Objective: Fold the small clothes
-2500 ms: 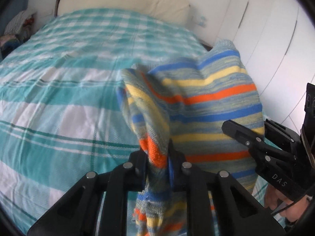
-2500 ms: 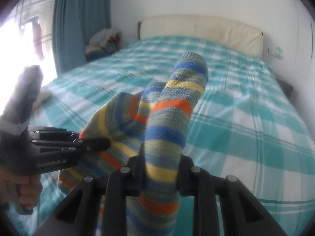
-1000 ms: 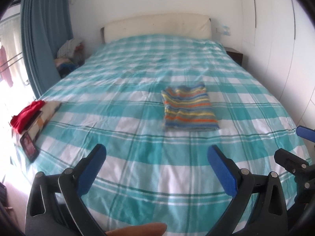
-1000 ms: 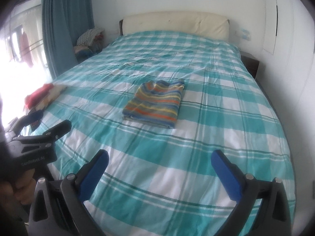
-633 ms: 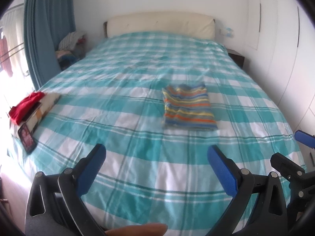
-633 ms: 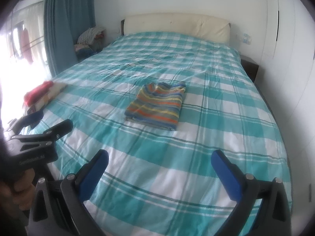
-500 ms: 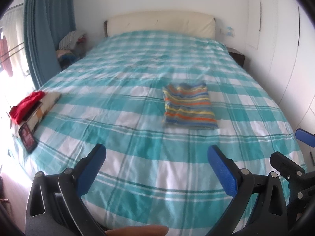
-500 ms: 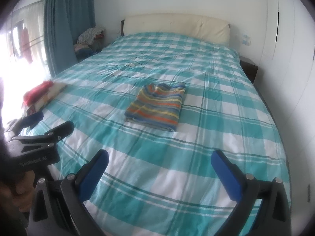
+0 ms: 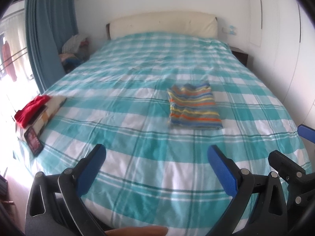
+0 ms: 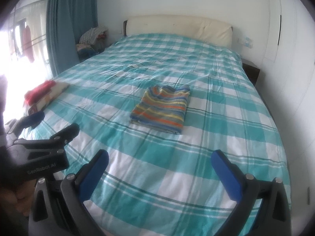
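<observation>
A striped knit garment [image 9: 194, 107] in blue, yellow and orange lies folded flat in a rectangle on the teal plaid bed [image 9: 137, 137]; it also shows in the right wrist view [image 10: 162, 109]. My left gripper [image 9: 157, 157] is open and empty, held back above the foot of the bed. My right gripper [image 10: 161, 163] is open and empty, also held back near the foot. Each gripper shows at the edge of the other's view: the right one [image 9: 291, 147] and the left one [image 10: 55, 125].
A red cloth [image 9: 32, 108] lies on a folded pale item at the bed's left edge, with a dark phone [image 9: 33, 141] beside it. A cream headboard [image 9: 163, 24] is at the far end. Blue curtains [image 10: 70, 19] and piled clothes [image 10: 92, 37] are at the left, white wardrobe doors at the right.
Both grippers let go of the striped garment and pulled back; it now lies folded on the bed. In the last half second the views shifted only slightly.
</observation>
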### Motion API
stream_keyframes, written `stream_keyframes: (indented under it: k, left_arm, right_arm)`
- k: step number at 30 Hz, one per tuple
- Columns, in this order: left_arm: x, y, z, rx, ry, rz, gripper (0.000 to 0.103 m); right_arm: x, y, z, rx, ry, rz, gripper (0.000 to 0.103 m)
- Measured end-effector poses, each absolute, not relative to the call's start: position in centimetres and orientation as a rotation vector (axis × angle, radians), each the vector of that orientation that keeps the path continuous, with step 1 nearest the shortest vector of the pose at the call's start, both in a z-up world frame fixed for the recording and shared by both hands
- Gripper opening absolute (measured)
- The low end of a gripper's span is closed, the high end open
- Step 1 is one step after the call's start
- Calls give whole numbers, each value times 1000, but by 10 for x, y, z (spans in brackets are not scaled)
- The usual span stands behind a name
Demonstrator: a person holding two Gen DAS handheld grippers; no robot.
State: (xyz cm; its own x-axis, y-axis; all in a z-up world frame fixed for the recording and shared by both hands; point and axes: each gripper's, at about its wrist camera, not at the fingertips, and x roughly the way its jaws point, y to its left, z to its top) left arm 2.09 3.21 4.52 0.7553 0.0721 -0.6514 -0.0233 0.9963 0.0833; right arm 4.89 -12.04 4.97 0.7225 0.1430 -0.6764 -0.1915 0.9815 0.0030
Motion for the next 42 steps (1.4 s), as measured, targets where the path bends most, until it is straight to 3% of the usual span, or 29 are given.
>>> stream_keyframes:
  k: [42]
  left_arm:
    - [30, 21, 43, 102, 749, 12, 103]
  right_arm:
    - [45, -136, 56, -116, 725, 58, 102]
